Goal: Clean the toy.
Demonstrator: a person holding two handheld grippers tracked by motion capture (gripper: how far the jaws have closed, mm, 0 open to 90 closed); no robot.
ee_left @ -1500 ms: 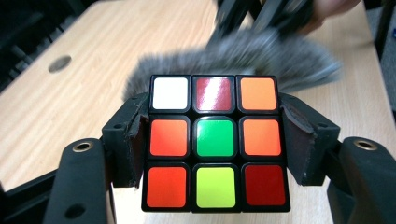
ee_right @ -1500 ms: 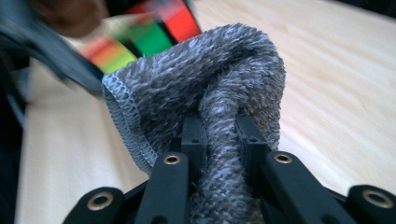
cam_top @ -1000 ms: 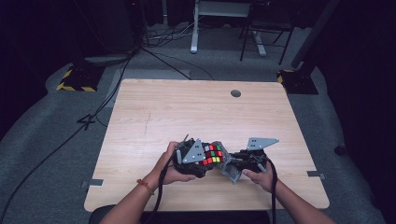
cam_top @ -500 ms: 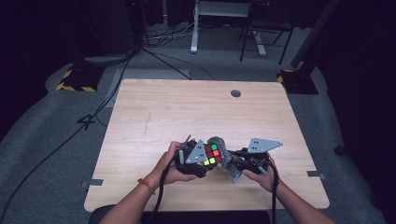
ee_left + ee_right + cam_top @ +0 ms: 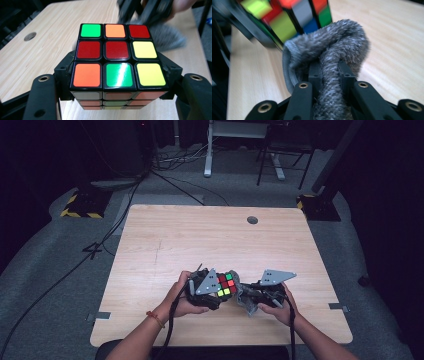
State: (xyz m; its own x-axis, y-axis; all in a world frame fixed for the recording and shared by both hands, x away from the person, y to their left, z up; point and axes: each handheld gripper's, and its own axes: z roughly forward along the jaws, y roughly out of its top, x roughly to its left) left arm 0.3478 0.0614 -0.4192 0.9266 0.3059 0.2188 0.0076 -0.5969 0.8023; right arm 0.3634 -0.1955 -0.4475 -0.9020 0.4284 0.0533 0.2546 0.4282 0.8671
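In the high view both my hands are low in the frame, a little right of the middle, near the front edge of the bench (image 5: 165, 245). My left hand-held gripper (image 5: 216, 291) is clamped on the puzzle cube (image 5: 226, 284); in the left gripper view the two black jaws press on the left and right sides of the cube (image 5: 119, 56), which sits in the centre of that frame. Its top face shows green, orange and red squares in the far row, red, red and yellow in the middle row, and orange, green and yellow in the near row. My right hand-held gripper (image 5: 246, 299) is closed tightly on a grey cloth (image 5: 243, 296). In the right gripper view the cloth (image 5: 329, 50) rises in a folded bunch from between the jaws, in the centre of the frame, and its top touches the lower side of the cube (image 5: 287, 15) at the upper left. The cube there is blurred.
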